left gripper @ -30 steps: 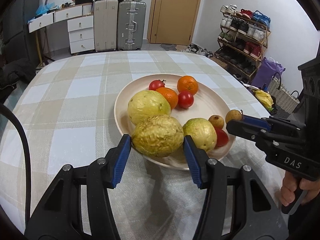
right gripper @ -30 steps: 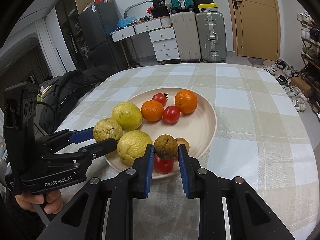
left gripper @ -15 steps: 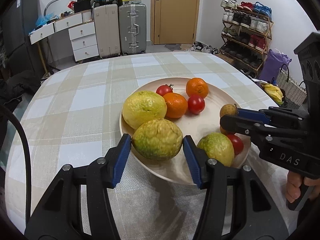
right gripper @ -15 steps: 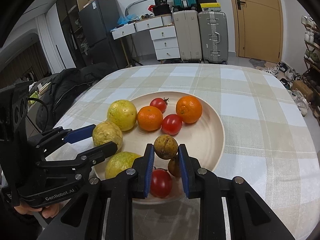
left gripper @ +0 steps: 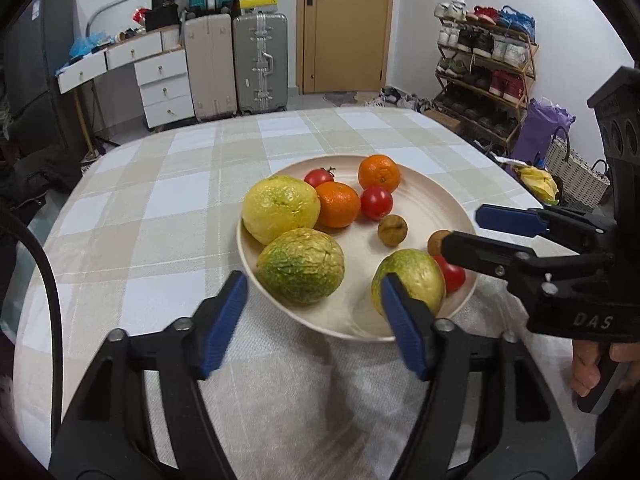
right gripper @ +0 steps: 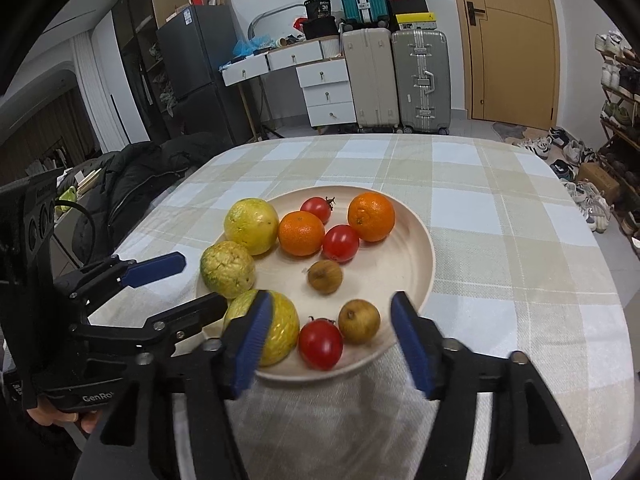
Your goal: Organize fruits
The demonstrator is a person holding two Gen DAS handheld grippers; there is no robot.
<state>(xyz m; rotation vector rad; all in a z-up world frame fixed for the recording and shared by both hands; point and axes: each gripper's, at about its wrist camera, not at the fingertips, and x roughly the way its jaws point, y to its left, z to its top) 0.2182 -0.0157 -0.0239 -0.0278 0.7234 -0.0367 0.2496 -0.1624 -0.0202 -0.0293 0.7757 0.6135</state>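
A cream plate on the checked tablecloth holds three big yellow-green fruits, two oranges, three tomatoes and two small brown fruits. My left gripper has its jaws opening. One wrinkled yellow-green fruit lies on the plate's near left rim just ahead of them, untouched by the pads. My right gripper is opening too. A small brown fruit rests free mid-plate beyond its tips. A tomato and the second brown fruit sit between its fingers, untouched.
The table's far half is bare cloth. A dark jacket lies off the table's left side. Suitcases, a white dresser, a door and a shoe rack stand across the room. A hand holds the right gripper's handle.
Both grippers have opened. The left one let go of the wrinkled yellow-green fruit onto the plate's rim; the right one let go of the small brown fruit, which now lies mid-plate.
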